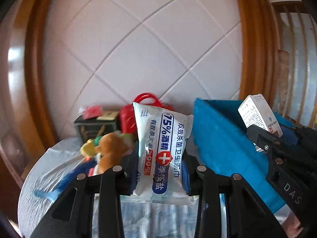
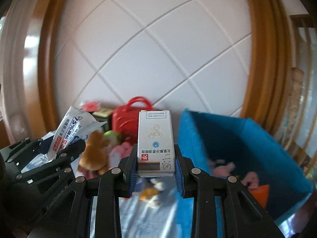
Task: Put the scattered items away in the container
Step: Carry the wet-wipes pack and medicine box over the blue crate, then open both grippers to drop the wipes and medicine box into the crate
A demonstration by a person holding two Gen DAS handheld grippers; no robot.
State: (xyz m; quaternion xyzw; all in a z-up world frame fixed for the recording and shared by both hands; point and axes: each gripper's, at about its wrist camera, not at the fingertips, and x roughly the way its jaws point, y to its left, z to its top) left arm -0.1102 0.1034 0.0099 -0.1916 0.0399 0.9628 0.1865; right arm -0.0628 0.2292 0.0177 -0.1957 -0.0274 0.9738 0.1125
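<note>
My left gripper [image 1: 161, 170] is shut on a white wet-wipes packet [image 1: 162, 148] with blue and red print, held upright above the table. My right gripper [image 2: 156, 170] is shut on a white medicine box [image 2: 155, 142], also lifted. Each shows in the other view: the packet [image 2: 73, 130] to the left, the box [image 1: 257, 116] to the right. The blue fabric container [image 2: 247, 148] stands open at the right, with several small items inside; it also shows in the left wrist view [image 1: 227, 138].
A brown plush toy [image 1: 111, 148] and other small toys lie on the blue-white tablecloth [image 1: 49, 168]. A red case [image 2: 126, 123] with a handle and a dark box [image 1: 95, 127] stand by the tiled wall. Wooden frames rise on both sides.
</note>
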